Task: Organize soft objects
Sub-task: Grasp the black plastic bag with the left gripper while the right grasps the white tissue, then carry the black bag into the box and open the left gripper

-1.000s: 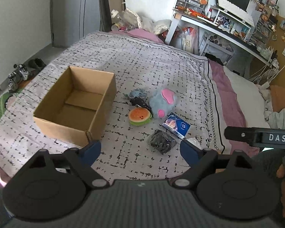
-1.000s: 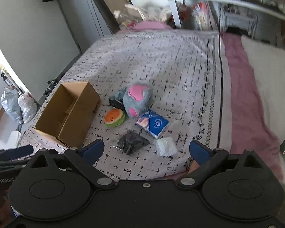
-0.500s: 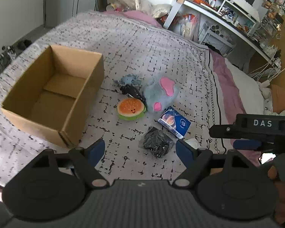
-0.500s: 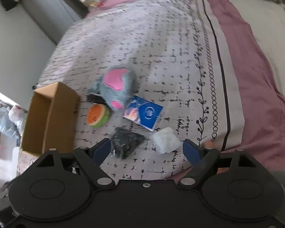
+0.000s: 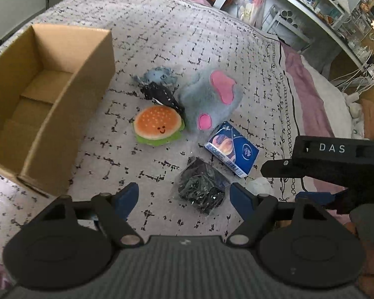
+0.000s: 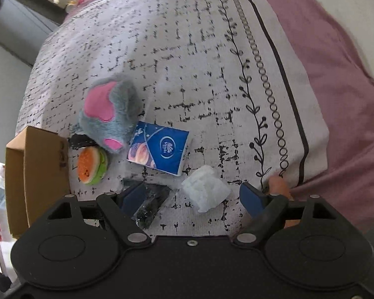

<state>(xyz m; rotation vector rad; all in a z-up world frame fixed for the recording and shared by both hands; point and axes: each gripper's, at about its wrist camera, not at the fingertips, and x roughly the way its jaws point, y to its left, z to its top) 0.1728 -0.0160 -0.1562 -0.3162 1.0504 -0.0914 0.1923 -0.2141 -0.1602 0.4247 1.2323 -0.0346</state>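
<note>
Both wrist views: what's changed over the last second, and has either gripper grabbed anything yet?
Both have come down toward the pile. The left gripper now sits over the black bag, jaws closing, not yet gripping. The right gripper now frames the white wad, open and apart from it. Nothing was grabbed or released. The box, burger toy, grey plush and tissue pack lie where they were.
</note>
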